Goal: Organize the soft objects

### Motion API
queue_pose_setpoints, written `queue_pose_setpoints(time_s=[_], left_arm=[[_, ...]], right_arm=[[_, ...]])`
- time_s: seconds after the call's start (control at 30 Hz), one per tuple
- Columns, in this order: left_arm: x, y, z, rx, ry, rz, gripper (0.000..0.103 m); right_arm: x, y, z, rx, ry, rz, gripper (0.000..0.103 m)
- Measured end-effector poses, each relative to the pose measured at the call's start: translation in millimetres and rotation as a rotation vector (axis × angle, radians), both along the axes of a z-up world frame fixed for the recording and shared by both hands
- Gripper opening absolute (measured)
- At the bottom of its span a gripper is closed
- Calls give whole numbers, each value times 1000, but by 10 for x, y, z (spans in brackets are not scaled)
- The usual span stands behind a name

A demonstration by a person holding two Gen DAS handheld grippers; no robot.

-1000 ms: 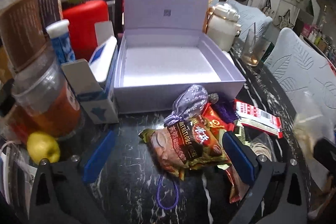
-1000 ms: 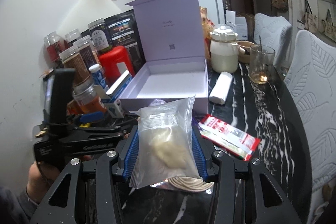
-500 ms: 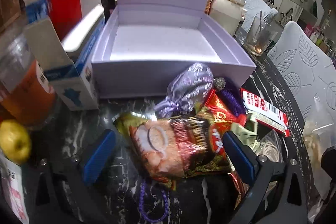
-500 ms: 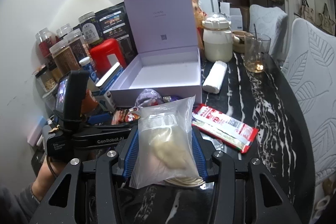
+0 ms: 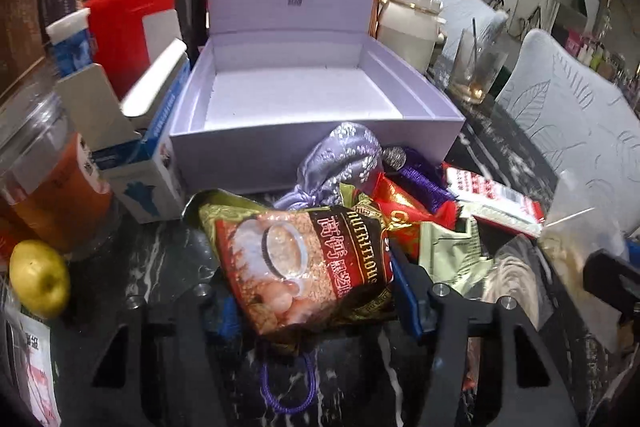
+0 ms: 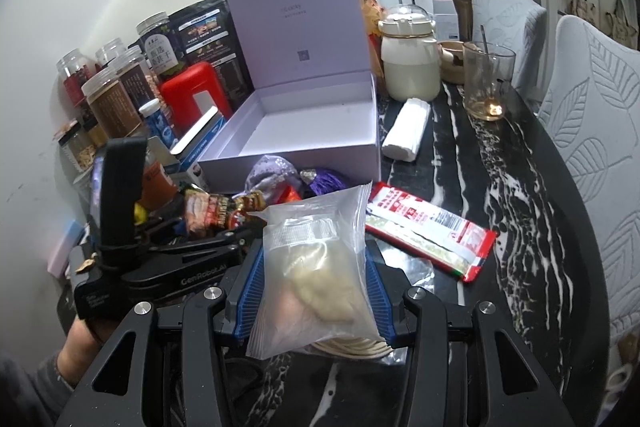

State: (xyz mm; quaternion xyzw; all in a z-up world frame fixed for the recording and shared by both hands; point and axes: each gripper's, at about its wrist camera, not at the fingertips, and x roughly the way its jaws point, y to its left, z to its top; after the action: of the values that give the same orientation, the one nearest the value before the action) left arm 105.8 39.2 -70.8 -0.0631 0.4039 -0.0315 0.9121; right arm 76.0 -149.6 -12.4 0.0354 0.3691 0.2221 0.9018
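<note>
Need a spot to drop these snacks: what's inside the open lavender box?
The lavender box looks empty: bare floor and walls in both views. Its front wall hides only the nearest strip of floor.

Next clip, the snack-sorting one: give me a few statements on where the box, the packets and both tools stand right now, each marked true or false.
1. The lavender box stands with its lid up and nothing inside. True.
2. The right tool is shut on a red noodle packet. False: it is shut on the clear bag; the red packet lies on the table.
3. The left tool grips the cereal packet. True.
4. The purple pouch lies inside the box. False: it lies outside, against the front wall.
5. A yellow fruit lies at the left of the left wrist view. True.
</note>
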Motion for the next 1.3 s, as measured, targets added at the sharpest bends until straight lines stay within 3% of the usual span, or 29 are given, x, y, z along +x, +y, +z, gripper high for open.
queue_pose_setpoints(time_s=[0.33, 0.73, 1.0, 1.3], left_arm=[[-373, 148, 409, -33, -98, -3, 60], [-806, 191, 959, 24, -199, -23, 60], [-818, 171, 1218, 25, -261, -59, 60], [-526, 139, 1539, 25, -334, -80, 60]], right_arm=[[-97, -5, 37, 13, -8, -8, 47], [-335, 46, 236, 22, -62, 14, 47], [-403, 159, 503, 16, -135, 54, 47], [-194, 271, 862, 32, -208, 84, 47]])
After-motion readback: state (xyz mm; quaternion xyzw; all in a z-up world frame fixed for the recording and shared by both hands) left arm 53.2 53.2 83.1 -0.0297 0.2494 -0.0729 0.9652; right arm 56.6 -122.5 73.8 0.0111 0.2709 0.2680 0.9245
